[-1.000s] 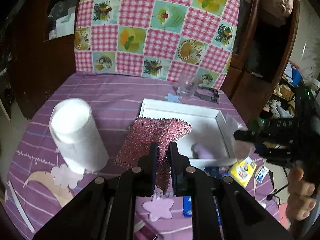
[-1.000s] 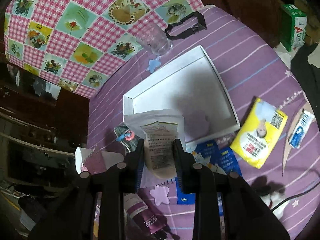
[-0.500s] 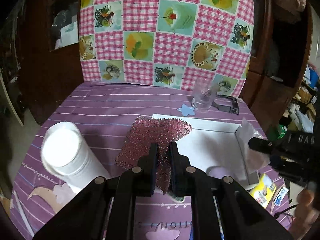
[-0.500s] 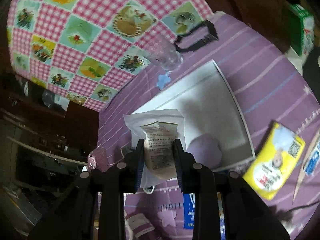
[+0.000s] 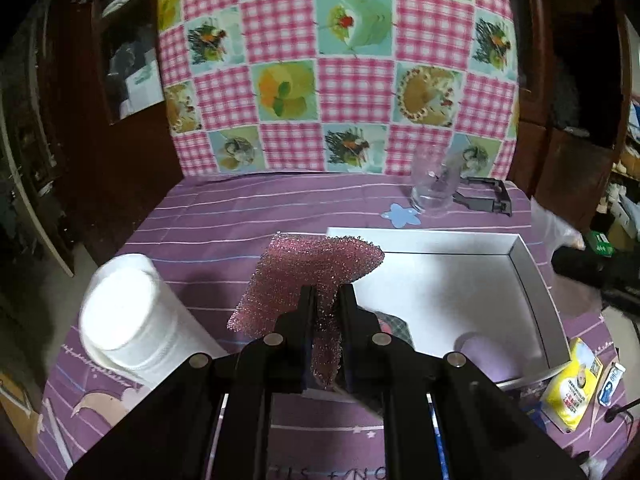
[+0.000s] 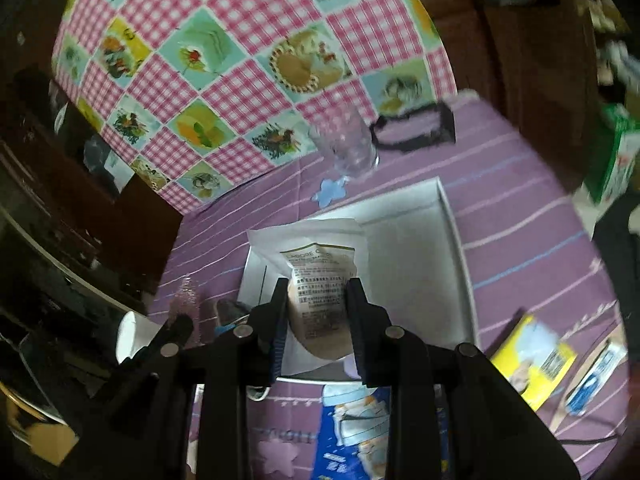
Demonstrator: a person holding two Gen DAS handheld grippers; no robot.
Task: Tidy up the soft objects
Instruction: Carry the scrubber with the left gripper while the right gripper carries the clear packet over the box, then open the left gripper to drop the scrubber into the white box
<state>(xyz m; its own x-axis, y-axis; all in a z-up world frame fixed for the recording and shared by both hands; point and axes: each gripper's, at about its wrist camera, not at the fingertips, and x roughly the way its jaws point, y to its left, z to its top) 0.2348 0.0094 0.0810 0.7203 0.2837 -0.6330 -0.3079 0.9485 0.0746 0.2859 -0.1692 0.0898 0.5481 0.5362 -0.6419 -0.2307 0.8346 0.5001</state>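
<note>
My left gripper (image 5: pixel 326 300) is shut on a pink mesh sponge (image 5: pixel 308 268), which hangs in the air beside the left end of the white tray (image 5: pixel 528 264). A pale purple soft pad (image 5: pixel 492 354) lies in the tray's near right corner. My right gripper (image 6: pixel 318 292) is shut on a clear packet with a printed label (image 6: pixel 320 276), held over the tray (image 6: pixel 454 240). In the right wrist view the left gripper (image 6: pixel 176 328) and a bit of the pink sponge (image 6: pixel 185 300) show at the lower left.
A white paper roll (image 5: pixel 128 312) stands at the left. At the back stand a clear glass (image 5: pixel 432 184) and a black frame (image 5: pixel 486 196). A yellow packet (image 6: pixel 532 364), a blue packet (image 6: pixel 352 428) and a small blue-white sachet (image 6: pixel 592 380) lie near the front edge.
The left gripper has carried the sponge left and back, off the tray's corner to beside its left end. The right gripper has rolled, still holding the packet over the tray.
</note>
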